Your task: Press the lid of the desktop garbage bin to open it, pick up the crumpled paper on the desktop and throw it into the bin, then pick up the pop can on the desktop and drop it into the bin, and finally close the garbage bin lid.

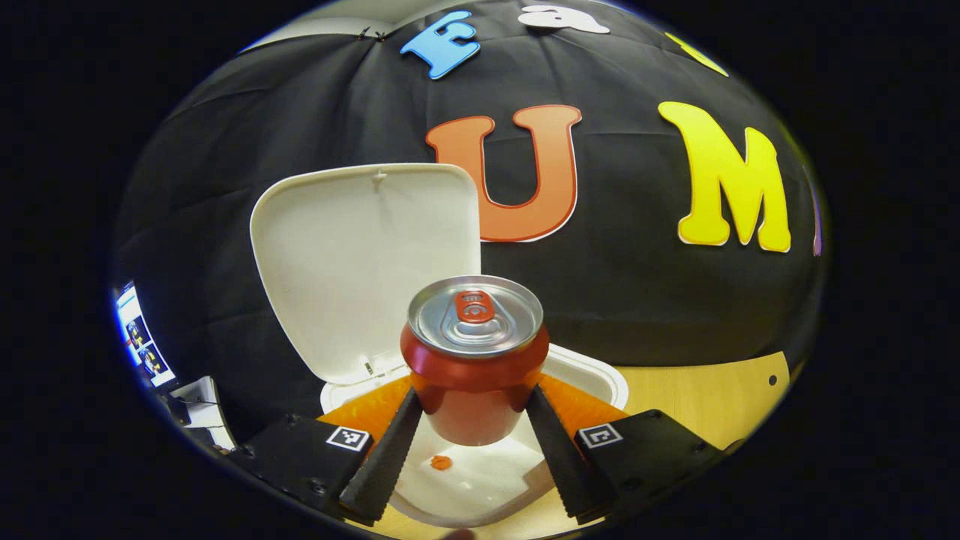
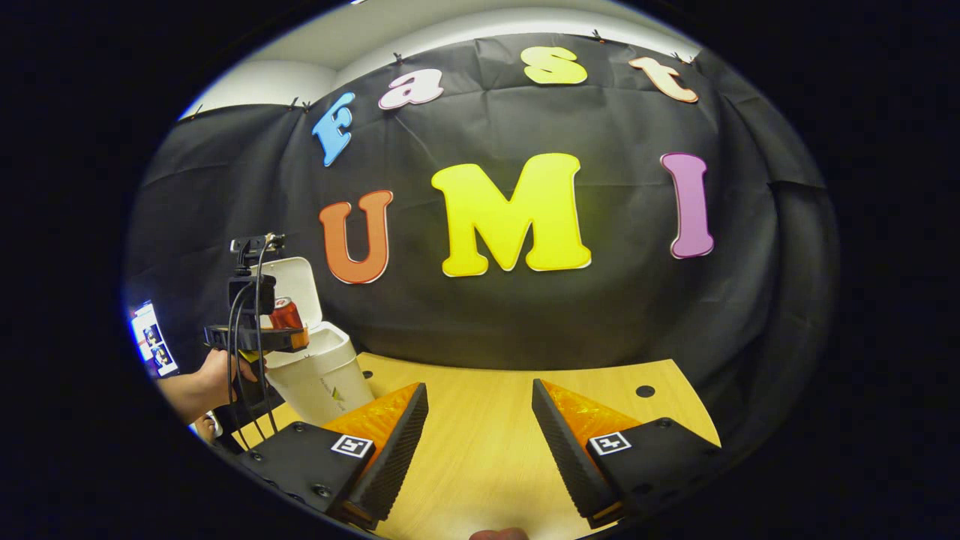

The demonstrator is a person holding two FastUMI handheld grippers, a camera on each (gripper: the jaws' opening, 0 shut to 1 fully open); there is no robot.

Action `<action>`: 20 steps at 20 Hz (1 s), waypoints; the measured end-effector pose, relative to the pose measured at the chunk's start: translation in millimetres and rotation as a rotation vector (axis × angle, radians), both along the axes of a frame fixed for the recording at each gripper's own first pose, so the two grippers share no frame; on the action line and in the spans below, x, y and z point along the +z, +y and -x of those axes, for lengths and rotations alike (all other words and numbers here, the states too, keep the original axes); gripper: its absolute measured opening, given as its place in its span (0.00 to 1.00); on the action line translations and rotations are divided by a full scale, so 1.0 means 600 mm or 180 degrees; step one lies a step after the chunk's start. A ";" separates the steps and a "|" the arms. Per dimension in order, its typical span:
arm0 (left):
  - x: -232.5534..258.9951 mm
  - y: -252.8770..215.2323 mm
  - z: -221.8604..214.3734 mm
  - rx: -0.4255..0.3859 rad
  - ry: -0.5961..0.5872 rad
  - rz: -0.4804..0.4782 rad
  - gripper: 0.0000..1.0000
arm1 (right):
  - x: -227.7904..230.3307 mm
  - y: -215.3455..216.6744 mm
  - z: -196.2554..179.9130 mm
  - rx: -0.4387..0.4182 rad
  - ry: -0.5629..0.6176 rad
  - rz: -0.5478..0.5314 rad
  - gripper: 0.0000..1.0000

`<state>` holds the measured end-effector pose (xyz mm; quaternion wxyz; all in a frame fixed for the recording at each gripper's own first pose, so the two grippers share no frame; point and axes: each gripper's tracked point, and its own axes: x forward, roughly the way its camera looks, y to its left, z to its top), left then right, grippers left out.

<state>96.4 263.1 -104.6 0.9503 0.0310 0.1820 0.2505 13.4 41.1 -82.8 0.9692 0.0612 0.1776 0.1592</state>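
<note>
Pop can (image 1: 474,360), the red aluminium one with a silver top and a red pull tab, sits upright between the left tongs (image 1: 474,427), both fingers pressing on its lower sides. It's hanging right over the open mouth of the white plastic desktop bin (image 1: 592,373). Behind the can the bin's white hinged lid (image 1: 360,262) stands up, swung back toward the black cloth wall. Down inside the bin, below the can, there's a pale lining with a small orange scrap (image 1: 441,463) on it; can't tell what that scrap is.

From the right gripper view you get the whole thing from the side: the left tongs (image 2: 294,337) gripping the can (image 2: 286,313) above the bin (image 2: 322,375), a person's hand (image 2: 217,375) on the handle, black cables looping down from the rig. The bin stands near the back left corner of the light wooden desk (image 2: 487,420), close to the cloth wall.

Right tongs (image 2: 480,439) are spread wide with nothing between them, hovering over the middle of the desk, well apart from the bin. A lit screen (image 2: 154,339) glows at the far left, beyond the desk's edge.
</note>
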 end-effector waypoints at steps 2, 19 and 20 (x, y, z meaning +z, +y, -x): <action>-0.002 0.005 0.008 0.0024 0.0071 -0.0050 0.87 | -0.004 0.013 -0.002 0.0050 0.0035 -0.0001 0.89; 0.347 0.072 -0.010 0.0968 -0.0877 -0.0578 0.90 | 0.033 0.017 -0.001 0.0193 -0.0125 0.0011 0.89; 0.351 0.093 -0.018 0.1064 -0.0861 -0.0539 0.87 | 0.035 0.017 -0.001 0.0187 -0.0127 0.0017 0.89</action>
